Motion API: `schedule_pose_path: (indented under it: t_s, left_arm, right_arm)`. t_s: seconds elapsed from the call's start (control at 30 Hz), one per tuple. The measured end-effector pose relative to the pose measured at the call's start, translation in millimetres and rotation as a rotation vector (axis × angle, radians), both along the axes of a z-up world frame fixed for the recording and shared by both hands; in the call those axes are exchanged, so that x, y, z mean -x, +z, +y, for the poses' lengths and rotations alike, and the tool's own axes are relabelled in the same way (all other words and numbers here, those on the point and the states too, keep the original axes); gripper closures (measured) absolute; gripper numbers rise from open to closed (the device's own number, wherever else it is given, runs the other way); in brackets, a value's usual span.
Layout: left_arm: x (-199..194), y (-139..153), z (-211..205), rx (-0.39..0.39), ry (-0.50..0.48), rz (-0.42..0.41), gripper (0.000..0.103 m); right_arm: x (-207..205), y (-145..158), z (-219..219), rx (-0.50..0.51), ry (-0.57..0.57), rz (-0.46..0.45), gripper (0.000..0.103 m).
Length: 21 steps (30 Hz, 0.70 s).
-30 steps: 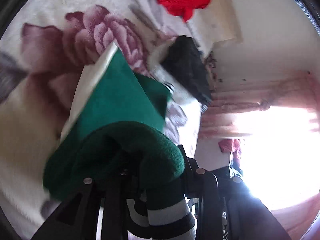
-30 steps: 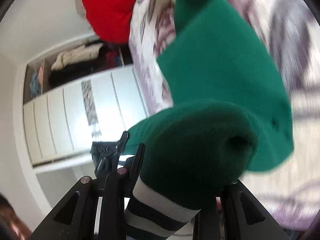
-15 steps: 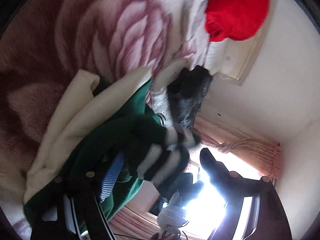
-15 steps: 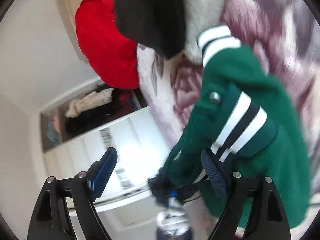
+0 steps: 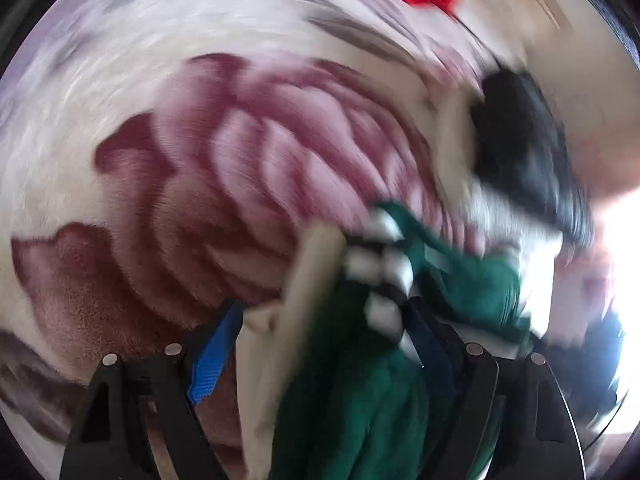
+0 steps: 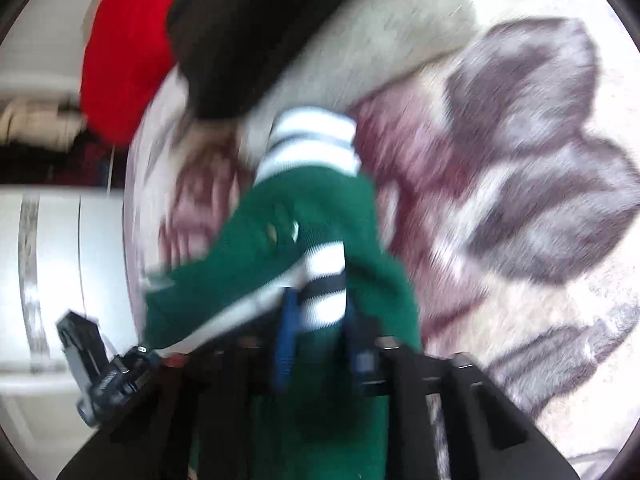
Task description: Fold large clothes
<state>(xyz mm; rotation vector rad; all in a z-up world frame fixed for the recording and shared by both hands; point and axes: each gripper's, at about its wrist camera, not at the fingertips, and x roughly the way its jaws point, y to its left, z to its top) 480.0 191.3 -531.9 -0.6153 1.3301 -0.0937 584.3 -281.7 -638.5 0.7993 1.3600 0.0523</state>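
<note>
My left gripper (image 5: 320, 344) stands with its jaws spread wide, the green jacket (image 5: 360, 400) bunched loosely between them, cream lining beside it; the blue pad (image 5: 212, 364) on one side presses on nothing. My right gripper (image 6: 320, 340) has its jaws closing, narrow now, on the jacket's striped cuff (image 6: 324, 292), which fills the gap between the pads. The jacket lies on the floral blanket (image 5: 200, 180) of the bed, near a black garment (image 6: 248, 32) and a red one (image 6: 124, 48).

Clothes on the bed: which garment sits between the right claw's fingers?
The green jacket, by its striped cuff; the right claw is closing there. The red garment and black one lie beyond.
</note>
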Motion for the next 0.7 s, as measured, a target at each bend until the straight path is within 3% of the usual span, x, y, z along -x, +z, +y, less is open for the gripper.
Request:
schedule_pose_path:
  t_s: [0.07,0.13,0.17,0.2,0.27,0.37,0.47,0.57,0.63,0.7]
  left_arm:
    - [8,6,21,0.101,0.066,0.006,0.021]
    - [27,20,29,0.153,0.047,-0.032,0.022]
    - [33,22,29,0.167,0.033,-0.045,0.021]
    - [52,27,33,0.169,0.02,-0.054,0.021]
    - [92,30,43,0.211,0.018,-0.064,0.021]
    - [153,22,52,0.33,0.103,-0.052,0.021]
    - [212,8,51,0.434,0.222,-0.02,0.021]
    - [265,1,51,0.439,0.352,-0.035,0.021]
    - [304,0,46,0.423,0.469,-0.053,0.021]
    - [323,-5,28,0.422,0.506,-0.062,0.021]
  right_arm:
    - [-5,6,-6,-0.019,0.0,-0.021,0.085]
    - [-6,10,-7,-0.059,0.06,0.0,0.077]
    - [-5,9,-9,-0.083,0.091,0.006,0.054]
    - [-5,8,-12,-0.101,0.119,0.011,0.023]
    - [-1,5,-17,-0.125,0.181,0.014,0.0]
    - [2,-10,-15,-0.214,0.313,0.04,0.0]
    - [-5,-57,2,-0.282,0.44,0.113,0.0]
    - [-16,-99,8,-0.402,0.431,0.143,0.0]
    - [-22,-104,10,-0.459,0.416,0.125,0.0]
    - [-25,-105,11,-0.526,0.377,0.108,0.0]
